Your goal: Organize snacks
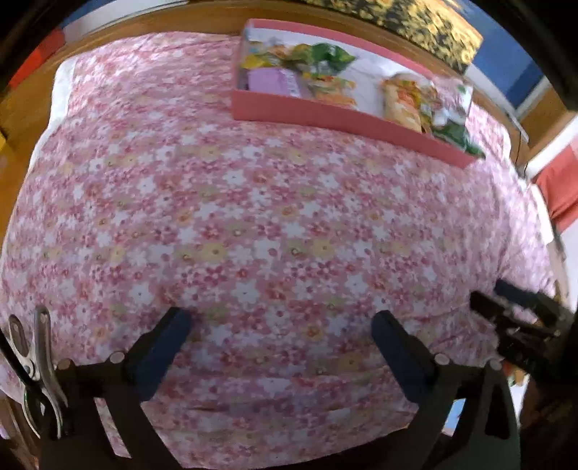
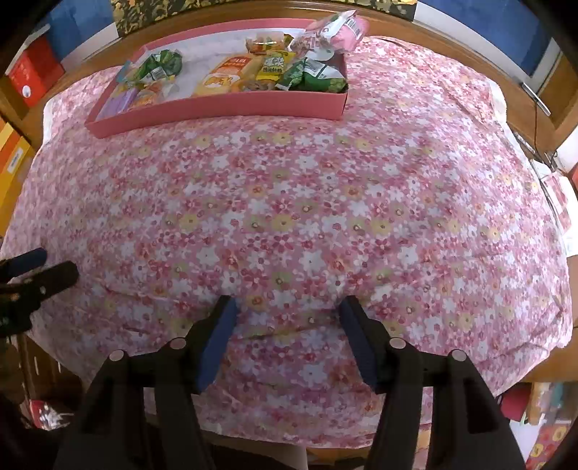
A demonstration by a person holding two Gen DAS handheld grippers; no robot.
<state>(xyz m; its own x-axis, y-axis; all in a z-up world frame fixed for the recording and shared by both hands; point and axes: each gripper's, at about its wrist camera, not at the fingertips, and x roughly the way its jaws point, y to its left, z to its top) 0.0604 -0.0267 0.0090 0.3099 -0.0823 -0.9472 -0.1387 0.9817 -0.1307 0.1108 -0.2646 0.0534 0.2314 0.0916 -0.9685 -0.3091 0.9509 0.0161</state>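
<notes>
Both tongs, left tongs [image 1: 281, 325] and right tongs [image 2: 287, 312], hang spread and empty over the floral tabletop [image 2: 307, 202], well short of the pink snack tray [image 2: 216, 106]; seemingly finished, or reaching next.

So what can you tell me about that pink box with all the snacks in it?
The pink box is a long, shallow tray, probably cardboard, with low pink walls and a white inside. It lies flat on the flowery cloth near the table's far edge. Snack packets fill it: green, orange, yellow and purple ones, with a bare white patch in the middle. A pink packet pokes up above one end. Only the cloth and the snacks touch it.
</notes>
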